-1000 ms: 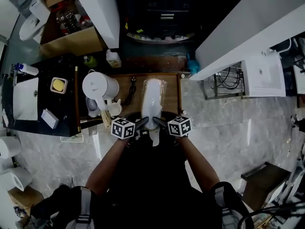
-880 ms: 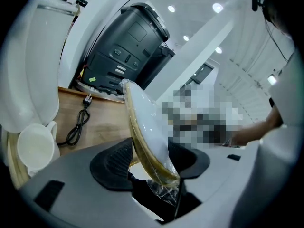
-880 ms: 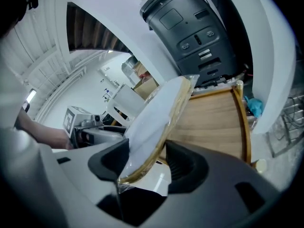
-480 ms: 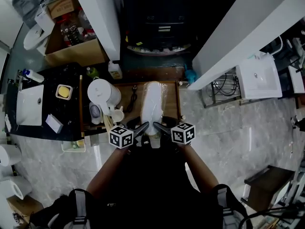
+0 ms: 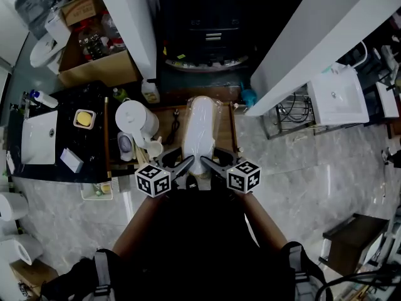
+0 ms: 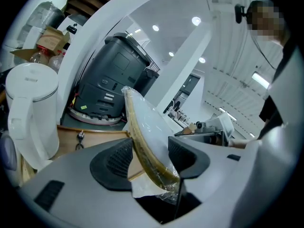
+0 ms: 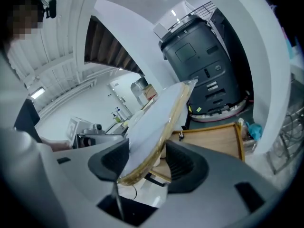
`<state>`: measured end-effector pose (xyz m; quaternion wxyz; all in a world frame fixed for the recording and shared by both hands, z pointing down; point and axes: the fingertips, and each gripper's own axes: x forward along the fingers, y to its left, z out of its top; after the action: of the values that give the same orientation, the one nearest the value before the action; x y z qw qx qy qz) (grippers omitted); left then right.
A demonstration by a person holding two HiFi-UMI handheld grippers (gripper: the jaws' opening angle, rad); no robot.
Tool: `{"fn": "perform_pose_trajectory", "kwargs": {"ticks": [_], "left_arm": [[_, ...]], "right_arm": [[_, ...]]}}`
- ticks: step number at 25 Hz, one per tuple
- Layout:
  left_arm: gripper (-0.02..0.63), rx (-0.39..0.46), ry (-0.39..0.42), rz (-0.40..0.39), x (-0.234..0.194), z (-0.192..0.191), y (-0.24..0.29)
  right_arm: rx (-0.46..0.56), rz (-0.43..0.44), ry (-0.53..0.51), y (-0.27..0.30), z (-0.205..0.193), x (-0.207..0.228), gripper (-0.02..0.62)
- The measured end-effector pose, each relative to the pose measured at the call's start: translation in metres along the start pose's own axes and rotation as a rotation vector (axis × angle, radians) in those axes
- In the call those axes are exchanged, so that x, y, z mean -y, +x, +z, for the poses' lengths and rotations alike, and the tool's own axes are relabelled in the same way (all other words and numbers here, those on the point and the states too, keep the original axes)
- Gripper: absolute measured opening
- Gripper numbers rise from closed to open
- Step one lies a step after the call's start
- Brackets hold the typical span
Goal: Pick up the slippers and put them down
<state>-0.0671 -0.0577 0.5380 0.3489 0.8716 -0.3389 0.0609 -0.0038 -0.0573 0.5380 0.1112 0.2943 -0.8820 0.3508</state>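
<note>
A pair of white slippers (image 5: pixel 201 132) sealed in clear plastic, with a tan sole edge, stretches over the small wooden table (image 5: pixel 227 129). In the head view, my left gripper (image 5: pixel 187 163) and right gripper (image 5: pixel 209 163) pinch its near end from either side. The left gripper view has the slippers (image 6: pixel 142 127) rising edge-on between the dark pads of my left gripper (image 6: pixel 149 158), which is shut on them. In the right gripper view the slippers (image 7: pixel 159 125) lean up to the right from my right gripper (image 7: pixel 147 163), likewise shut on them.
A white kettle (image 5: pixel 133 118) and cups (image 5: pixel 150 148) stand at the table's left side. A black machine (image 5: pixel 210 36) sits beyond the table between white slanted panels. A black counter (image 5: pixel 62 115) with a white sink (image 5: pixel 39 137) lies to the left. Marble floor (image 5: pixel 294 168) spreads to the right.
Both grippers have drawn a little toward the person with the slippers still pinched. The view has shifted slightly.
</note>
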Motion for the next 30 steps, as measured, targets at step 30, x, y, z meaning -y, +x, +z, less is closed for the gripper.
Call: {"fn": "perform_pose_trajectory", "kwargs": {"ticks": [30], "left_arm": [[0.233, 0.02, -0.038, -0.035, 0.006, 0.001, 0.002]], "right_arm": [[0.037, -0.006, -0.019, -0.006, 0.007, -0.001, 0.238]]}}
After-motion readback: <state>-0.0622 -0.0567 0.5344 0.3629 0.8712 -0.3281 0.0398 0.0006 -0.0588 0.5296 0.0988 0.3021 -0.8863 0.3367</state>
